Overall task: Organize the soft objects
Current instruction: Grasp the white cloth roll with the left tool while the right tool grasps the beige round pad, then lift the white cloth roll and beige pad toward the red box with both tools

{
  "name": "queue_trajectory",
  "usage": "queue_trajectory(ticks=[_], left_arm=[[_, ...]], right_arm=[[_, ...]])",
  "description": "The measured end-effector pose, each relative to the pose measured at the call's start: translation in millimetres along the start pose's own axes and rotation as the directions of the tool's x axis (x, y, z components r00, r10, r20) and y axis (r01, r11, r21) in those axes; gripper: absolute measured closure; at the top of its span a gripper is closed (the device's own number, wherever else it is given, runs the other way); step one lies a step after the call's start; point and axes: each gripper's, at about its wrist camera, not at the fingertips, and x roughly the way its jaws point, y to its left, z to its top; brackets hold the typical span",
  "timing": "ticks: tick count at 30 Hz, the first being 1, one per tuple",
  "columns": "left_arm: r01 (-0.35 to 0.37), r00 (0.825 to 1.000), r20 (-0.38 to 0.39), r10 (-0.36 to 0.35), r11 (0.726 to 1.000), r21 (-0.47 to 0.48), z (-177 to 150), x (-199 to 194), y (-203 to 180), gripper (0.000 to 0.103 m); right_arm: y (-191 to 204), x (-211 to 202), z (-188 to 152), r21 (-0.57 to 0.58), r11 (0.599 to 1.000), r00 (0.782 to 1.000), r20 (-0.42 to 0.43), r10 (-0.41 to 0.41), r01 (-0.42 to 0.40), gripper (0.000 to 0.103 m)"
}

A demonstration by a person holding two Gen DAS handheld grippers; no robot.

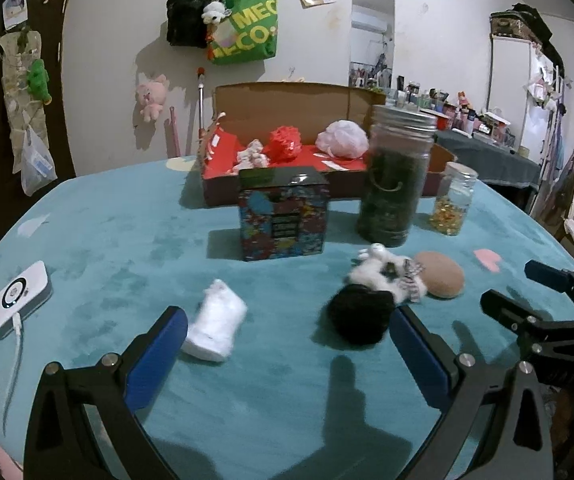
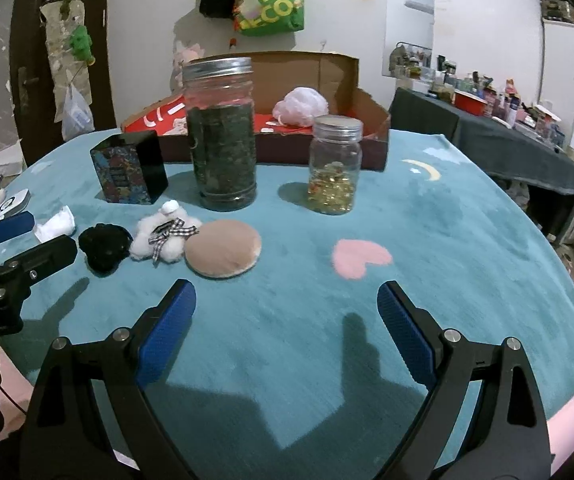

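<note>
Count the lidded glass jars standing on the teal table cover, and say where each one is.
2. The tall jar of dark contents stands before the cardboard box; the small jar of yellow pieces stands to its right. None appears hidden.

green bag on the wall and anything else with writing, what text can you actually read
"MEC" over "ECO:" on the green tote bag, cut off by folds.
"dbot.AI" on the left gripper's body in the right wrist view, first letters cut off.
Patterned box labels: too blurred to read.
Wall photos: too small.
</note>
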Motion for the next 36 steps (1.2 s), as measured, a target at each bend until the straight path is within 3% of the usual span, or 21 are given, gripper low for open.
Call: queue_trajectory(ticks=[10,13,16,21,22,24,25,27,29,31,36], left_arm=[[0.002,0.996,-0.085,-0.002,1.0,0.004,14.0,14.7,32.0,0.001],[0.005,0.993,-0.119,-0.002,1.0,0.029,15.9,20.8,37.7,0.006],[0.015,0.987,-0.163,-0.008,0.999,0.041,14.5,27.8,43.3,0.013],[0.05,0.974,-0.222,-0.042,0.998,0.032,9.3,41.3,46.6,0.047],[0.051,0.976,-0.214,-0.042,0.998,0.035,10.2,40.6,46.1,0.052],[0.079,0.975,-0.213,-0.07,0.996,0.035,12.8,39.4,43.5,0.085],[0.088,0.974,-0.214,-0.08,0.996,0.03,14.0,39.2,42.7,0.085],[0.124,0.972,-0.206,-0.117,0.992,0.024,18.0,37.4,37.2,0.086],[0.139,0.972,-0.195,-0.131,0.99,0.028,22.6,35.3,31.1,0.086],[0.163,0.971,-0.182,-0.155,0.986,0.028,28.1,32.6,22.9,0.086],[0.242,0.959,-0.161,-0.231,0.969,0.052,41.0,30.7,-5.3,0.086]], right_arm=[[6.0,22.1,23.0,-0.024,0.999,0.996,-0.073,0.045,-0.047,0.01],[8.9,30.9,29.6,-0.043,0.996,0.992,-0.11,0.068,-0.073,0.01],[12.3,40.4,34.8,-0.068,0.991,0.983,-0.152,0.106,-0.117,0.01],[16.4,53.7,39.1,-0.102,0.986,0.975,-0.194,0.109,-0.131,0.01],[16.3,54.8,38.9,-0.103,0.985,0.973,-0.198,0.116,-0.139,0.014],[17.3,58.4,37.7,-0.103,0.979,0.966,-0.211,0.149,-0.174,0.032],[17.8,61.3,36.3,-0.097,0.975,0.958,-0.228,0.175,-0.201,0.047],[16.9,60.3,35.4,-0.088,0.967,0.953,-0.212,0.216,-0.239,0.06],[17.5,58.0,35.0,-0.088,0.961,0.95,-0.2,0.239,-0.26,0.08],[15.4,54.4,34.3,-0.077,0.961,0.951,-0.179,0.25,-0.267,0.087],[2.2,42.4,39.9,-0.047,0.962,0.956,-0.133,0.262,-0.27,0.089]])
